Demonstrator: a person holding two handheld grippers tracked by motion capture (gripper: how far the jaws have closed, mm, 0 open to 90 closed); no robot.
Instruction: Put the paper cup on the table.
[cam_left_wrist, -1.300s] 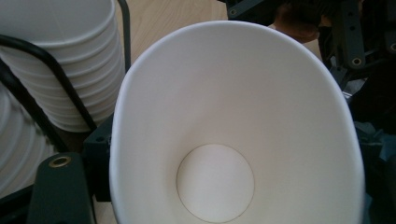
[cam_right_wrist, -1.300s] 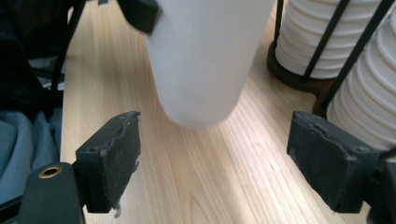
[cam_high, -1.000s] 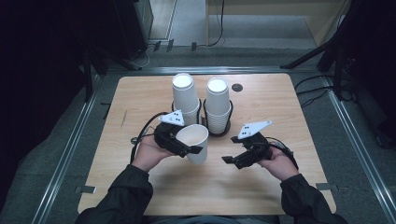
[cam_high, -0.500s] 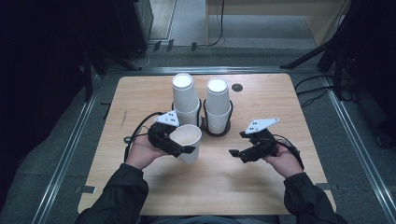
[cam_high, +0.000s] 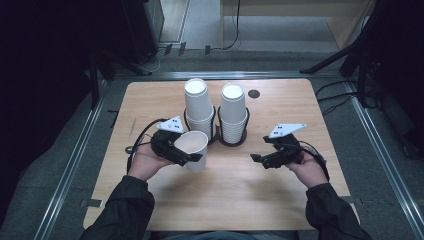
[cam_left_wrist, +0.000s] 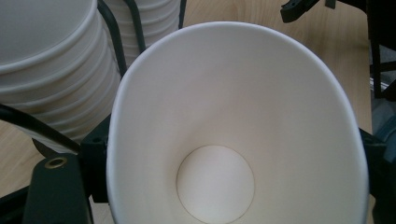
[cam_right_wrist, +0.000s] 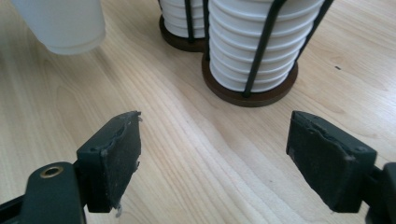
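Note:
My left gripper (cam_high: 187, 156) is shut on a white paper cup (cam_high: 192, 147), gripping it by the sides just in front of the left cup stack (cam_high: 198, 107). The left gripper view looks down into the cup (cam_left_wrist: 233, 140), whose rim is squeezed oval between the jaws. Whether its base touches the table I cannot tell. My right gripper (cam_high: 261, 159) stands open and empty over the wood, right of the right cup stack (cam_high: 233, 112). Its pads (cam_right_wrist: 114, 158) stand wide apart, facing that stack (cam_right_wrist: 252, 46), and the held cup's base (cam_right_wrist: 65, 23) shows at the upper left.
Both stacks stand in black wire holders on round dark bases (cam_right_wrist: 261, 95) at the middle back of the wooden table (cam_high: 240, 195). A small dark disc (cam_high: 254, 93) lies near the back edge. Cables trail from both grippers.
The left hand has carried the cup a little to the left, away from the stacks. The right hand has drifted to the right. Both sets of jaws look the same.

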